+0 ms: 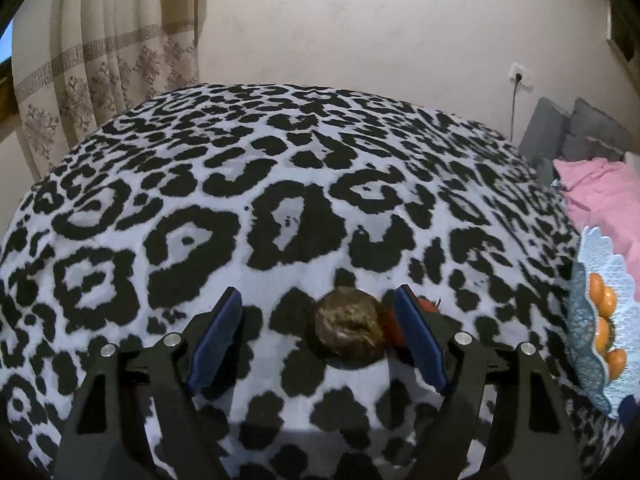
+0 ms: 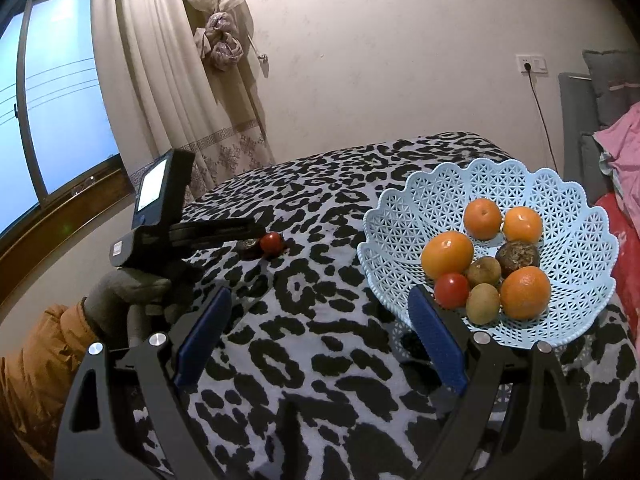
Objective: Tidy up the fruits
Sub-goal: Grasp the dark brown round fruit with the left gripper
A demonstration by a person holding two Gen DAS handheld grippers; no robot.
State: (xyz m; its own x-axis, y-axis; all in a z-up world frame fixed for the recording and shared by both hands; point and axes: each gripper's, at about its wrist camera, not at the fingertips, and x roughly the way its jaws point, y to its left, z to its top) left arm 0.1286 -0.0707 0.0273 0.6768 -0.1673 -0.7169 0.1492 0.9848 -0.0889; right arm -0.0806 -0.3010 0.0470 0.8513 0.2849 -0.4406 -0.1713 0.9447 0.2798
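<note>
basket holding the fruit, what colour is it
Light blue lattice basket, clearest in the right wrist view.

Basket [image 2: 580,240] holding oranges [image 2: 447,254] sits right of loose tomato [image 2: 272,243].

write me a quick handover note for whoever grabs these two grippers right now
Left gripper: open, jaws either side of a brown wrinkled fruit on the leopard-print cover, not pressing it. A red tomato lies right beside that fruit.
Right gripper: open, empty, near the blue basket.
Done: the basket holds four oranges, a tomato, two kiwis and a dark wrinkled fruit.
Left: close on the brown fruit, carry it to the basket, then fetch the loose tomato.
</note>
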